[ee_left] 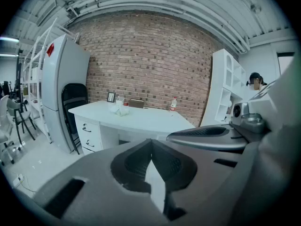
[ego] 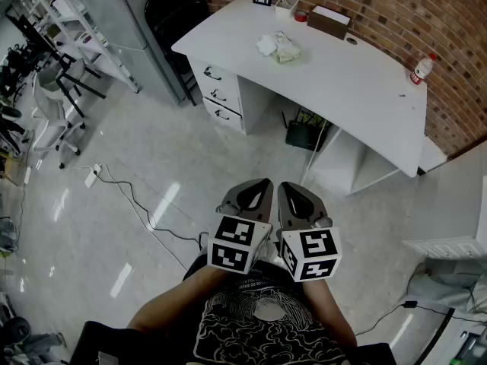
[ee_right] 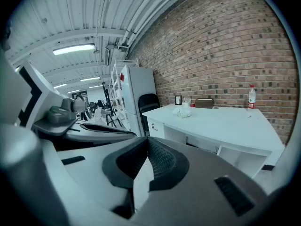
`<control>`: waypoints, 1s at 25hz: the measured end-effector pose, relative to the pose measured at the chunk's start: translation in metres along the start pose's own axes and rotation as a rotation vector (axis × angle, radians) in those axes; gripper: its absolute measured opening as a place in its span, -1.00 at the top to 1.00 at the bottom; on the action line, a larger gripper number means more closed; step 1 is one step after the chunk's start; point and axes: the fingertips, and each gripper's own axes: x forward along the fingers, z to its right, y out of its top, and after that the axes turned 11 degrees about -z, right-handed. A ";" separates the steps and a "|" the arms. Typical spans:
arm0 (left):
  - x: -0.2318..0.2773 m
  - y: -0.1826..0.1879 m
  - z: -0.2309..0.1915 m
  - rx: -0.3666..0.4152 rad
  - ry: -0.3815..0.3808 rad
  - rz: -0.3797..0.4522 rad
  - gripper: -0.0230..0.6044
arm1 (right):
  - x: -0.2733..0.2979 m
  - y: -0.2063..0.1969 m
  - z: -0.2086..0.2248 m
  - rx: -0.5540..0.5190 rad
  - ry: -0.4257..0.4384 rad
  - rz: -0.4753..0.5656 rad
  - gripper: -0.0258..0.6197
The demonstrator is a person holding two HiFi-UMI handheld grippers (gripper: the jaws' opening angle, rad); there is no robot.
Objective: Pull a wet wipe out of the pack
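The pack (ego: 278, 47) lies on the worktop (ego: 358, 74), well apart from both grippers and straight ahead; its long axis is too small to tell. The left gripper (ego: 257, 192) and the right gripper (ego: 295, 195) are side by side near the chest, pointing forward, both closed on nothing. Neither seems nearer.

We see a smooth white desk (ego: 358, 74), a glossy pale floor (ego: 152, 150), a rough brick wall (ego: 396, 6), and matt grey plastic on our left gripper (ego: 264, 182) and right gripper (ego: 284, 185).
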 end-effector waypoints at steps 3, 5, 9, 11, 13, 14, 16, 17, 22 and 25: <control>0.000 -0.001 0.000 0.002 0.001 -0.001 0.89 | 0.000 -0.002 0.000 0.001 0.000 -0.004 0.86; 0.000 -0.002 -0.001 0.005 0.004 -0.003 0.89 | 0.001 -0.002 0.000 0.003 0.004 -0.006 0.86; 0.002 0.000 -0.002 0.015 0.014 -0.009 0.89 | 0.005 0.001 0.000 0.000 0.009 -0.009 0.86; 0.005 0.000 0.000 0.029 0.008 -0.013 0.89 | 0.007 0.002 -0.001 -0.004 0.008 -0.006 0.86; 0.010 -0.001 0.000 0.041 -0.003 -0.014 0.89 | 0.010 0.002 0.000 -0.004 0.008 -0.002 0.86; 0.012 -0.002 -0.001 0.046 -0.009 -0.014 0.89 | 0.013 0.001 0.001 -0.004 0.005 -0.004 0.86; 0.017 -0.003 -0.003 0.053 -0.024 -0.012 0.89 | 0.018 -0.001 0.005 -0.001 -0.004 -0.012 0.86; 0.019 -0.002 -0.004 0.054 -0.030 -0.011 0.89 | 0.021 -0.001 0.006 0.000 -0.008 -0.015 0.86; 0.035 0.012 -0.017 0.048 -0.073 0.013 0.89 | 0.040 0.009 0.017 0.012 -0.035 -0.017 0.86; 0.047 0.024 -0.028 0.034 -0.107 0.015 0.89 | 0.055 0.020 0.025 0.020 -0.051 -0.025 0.86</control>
